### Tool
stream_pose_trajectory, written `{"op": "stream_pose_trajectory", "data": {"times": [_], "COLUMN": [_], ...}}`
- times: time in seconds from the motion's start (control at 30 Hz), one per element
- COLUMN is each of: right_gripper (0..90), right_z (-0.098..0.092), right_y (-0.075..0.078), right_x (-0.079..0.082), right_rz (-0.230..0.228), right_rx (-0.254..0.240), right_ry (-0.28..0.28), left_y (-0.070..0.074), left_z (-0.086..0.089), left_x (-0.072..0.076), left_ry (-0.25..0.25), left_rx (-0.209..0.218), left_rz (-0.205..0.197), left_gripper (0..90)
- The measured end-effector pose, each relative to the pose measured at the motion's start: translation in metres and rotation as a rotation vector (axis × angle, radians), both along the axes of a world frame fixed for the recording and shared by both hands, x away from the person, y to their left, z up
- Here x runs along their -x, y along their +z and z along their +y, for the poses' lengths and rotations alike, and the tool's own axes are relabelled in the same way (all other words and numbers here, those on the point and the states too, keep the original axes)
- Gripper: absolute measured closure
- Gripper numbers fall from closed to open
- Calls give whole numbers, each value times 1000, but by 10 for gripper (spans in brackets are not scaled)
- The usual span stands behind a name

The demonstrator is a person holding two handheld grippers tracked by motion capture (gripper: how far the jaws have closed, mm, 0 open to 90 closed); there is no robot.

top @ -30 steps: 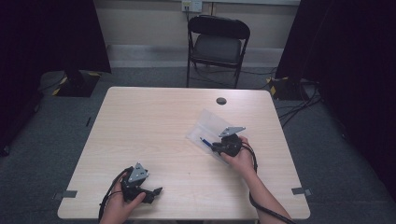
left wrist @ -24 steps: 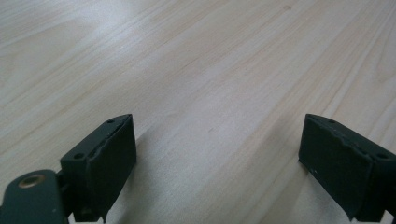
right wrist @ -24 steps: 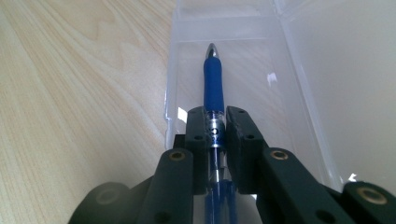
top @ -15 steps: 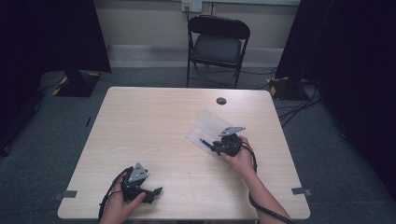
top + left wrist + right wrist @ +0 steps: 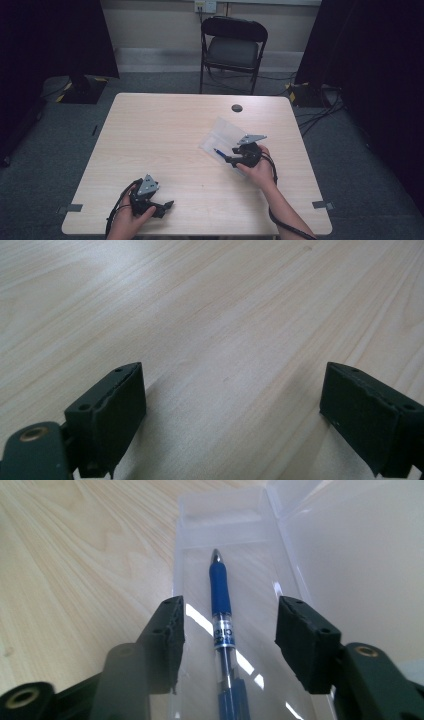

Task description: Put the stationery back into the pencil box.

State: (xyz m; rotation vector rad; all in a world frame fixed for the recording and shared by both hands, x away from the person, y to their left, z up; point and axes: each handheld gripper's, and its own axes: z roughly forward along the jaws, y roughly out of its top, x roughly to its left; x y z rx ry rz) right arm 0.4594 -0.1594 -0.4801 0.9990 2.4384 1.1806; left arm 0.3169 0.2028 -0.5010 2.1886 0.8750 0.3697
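1. Pale wood table (image 5: 165, 135), bare across its left and far parts; small dark round spot (image 5: 237, 108) near the far edge at 12 o'clock.
2. Clear plastic case (image 5: 226, 136), lid open, right of centre at 2 o'clock; blue pen (image 5: 220, 605) lying inside, untouched.
3. Right gripper (image 5: 227, 640) straddling the pen, jaws just opened, spread, pads off it.
4. Left gripper (image 5: 167, 205) at 7 o'clock by the near edge, spread wide over bare wood.
5. Black folding chair (image 5: 232, 47) beyond the far edge.
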Motion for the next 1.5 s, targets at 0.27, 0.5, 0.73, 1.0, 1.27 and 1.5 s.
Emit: {"op": "stream_pose_trajectory", "data": {"times": [0.27, 0.5, 0.73, 1.0, 1.27, 1.5], "right_gripper": [336, 262, 205, 198, 198, 200], "right_z": [2, 7, 16, 30, 34, 29], "right_y": [5, 11, 15, 25, 27, 29], "right_x": [4, 11, 20, 36, 48, 59], "right_rz": [-6, -13, 10, 21, 26, 47], "right_rx": [-6, -6, -22, -34, -41, -46], "right_ry": [12, 25, 89, 164, 213, 247], "left_y": [0, 0, 0, 0, 0, 0], "left_z": [0, 0, 0, 0, 0, 0], "left_x": [0, 0, 0, 0, 0, 0], "left_ry": [0, 0, -2, -1, -1, -1], "left_rx": [1, 2, 6, 3, 6, 4], "left_rz": [0, 0, -1, -1, -2, -1], "left_gripper": [108, 108, 109, 108, 108, 108]}}
